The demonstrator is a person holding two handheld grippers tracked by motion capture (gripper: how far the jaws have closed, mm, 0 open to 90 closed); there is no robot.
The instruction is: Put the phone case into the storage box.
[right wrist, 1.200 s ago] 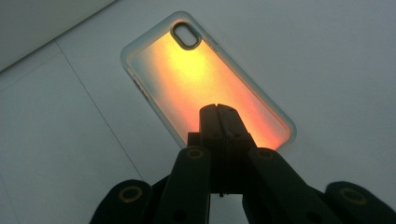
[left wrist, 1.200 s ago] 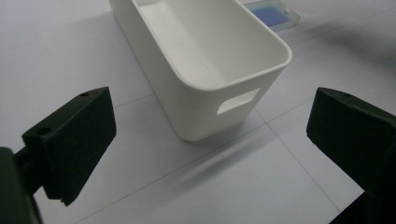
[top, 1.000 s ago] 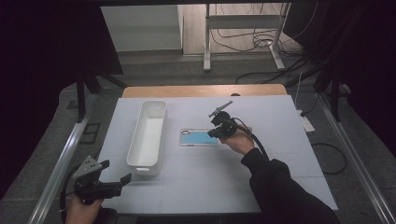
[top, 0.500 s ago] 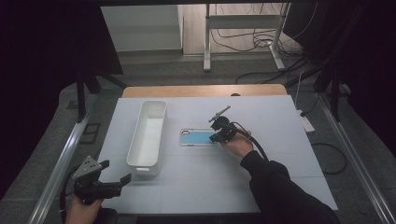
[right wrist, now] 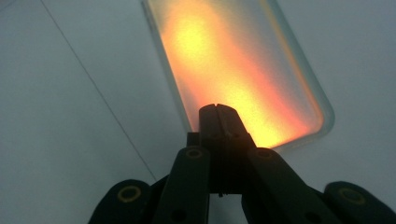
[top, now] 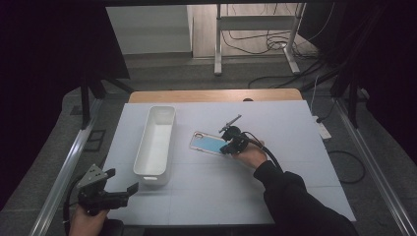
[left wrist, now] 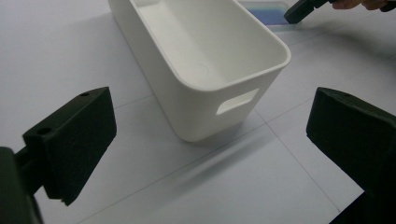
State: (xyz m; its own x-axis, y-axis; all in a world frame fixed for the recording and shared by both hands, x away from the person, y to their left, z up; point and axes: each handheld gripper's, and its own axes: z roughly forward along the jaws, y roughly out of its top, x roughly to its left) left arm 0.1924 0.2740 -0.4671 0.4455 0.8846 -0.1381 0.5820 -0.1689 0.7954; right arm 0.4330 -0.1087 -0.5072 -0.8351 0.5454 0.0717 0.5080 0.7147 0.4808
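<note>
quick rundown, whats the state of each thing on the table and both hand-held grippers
phone case: lying flat on the table, outside the bin
white bin: upright, empty
right hand-held gripper: jaws shut, tips over the near end of the phone case
left hand-held gripper: jaws open, nothing between them, near the bin's end

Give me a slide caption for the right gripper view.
Right gripper, jaws shut, tips over the near end of a phone case lying flat.

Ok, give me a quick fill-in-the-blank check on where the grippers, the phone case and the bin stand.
1. The right gripper has its jaws ____ at the near end of the flat iridescent phone case.
2. The long white plastic bin holds ____.
3. The left gripper has its jaws ____, facing the bin's handle slot.

Missing: shut; nothing; open
</note>
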